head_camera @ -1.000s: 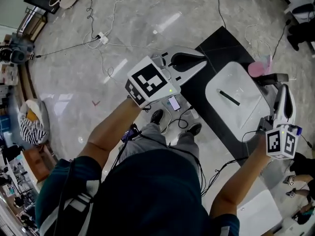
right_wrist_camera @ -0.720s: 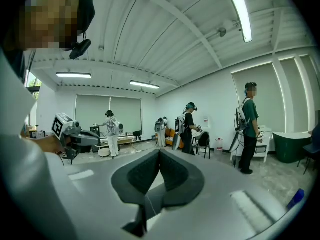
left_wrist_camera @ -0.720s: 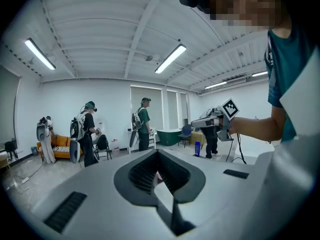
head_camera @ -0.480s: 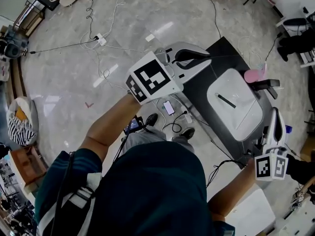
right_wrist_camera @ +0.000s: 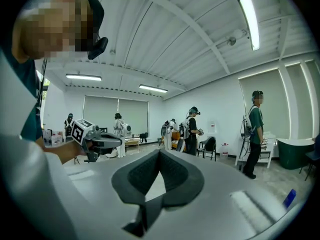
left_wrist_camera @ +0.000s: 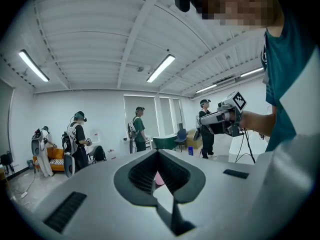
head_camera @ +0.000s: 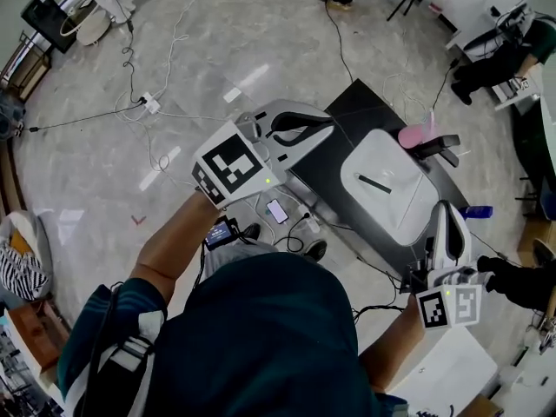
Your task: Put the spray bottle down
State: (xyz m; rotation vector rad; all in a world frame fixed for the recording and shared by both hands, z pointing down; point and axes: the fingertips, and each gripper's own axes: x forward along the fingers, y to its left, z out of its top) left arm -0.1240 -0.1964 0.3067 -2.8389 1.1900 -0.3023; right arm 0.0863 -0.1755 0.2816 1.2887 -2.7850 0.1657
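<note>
The pink spray bottle [head_camera: 418, 136] with a black trigger head stands upright on the black table [head_camera: 358, 96], at the far edge of a white basin [head_camera: 385, 200]. Neither gripper touches it. My left gripper [head_camera: 328, 122] is held in the air left of the table, shut, with nothing between its jaws. Through its jaw window in the left gripper view a bit of the pink bottle [left_wrist_camera: 159, 178] shows. My right gripper [head_camera: 445, 208] hangs near the table's right corner, well short of the bottle, shut and empty. Each gripper view shows the other gripper [left_wrist_camera: 224, 120] [right_wrist_camera: 97, 142].
A blue object [head_camera: 478, 211] lies on the floor right of the table. Cables, a power strip [head_camera: 148, 102] and a phone [head_camera: 278, 211] lie on the marble floor. Several people with grippers stand in the room [right_wrist_camera: 191, 129]. A white box [head_camera: 452, 367] is under my right arm.
Both grippers have risen. The right one has drawn back from the bottle towards me, and the left one has shifted a little. The bottle stays standing on the table.
</note>
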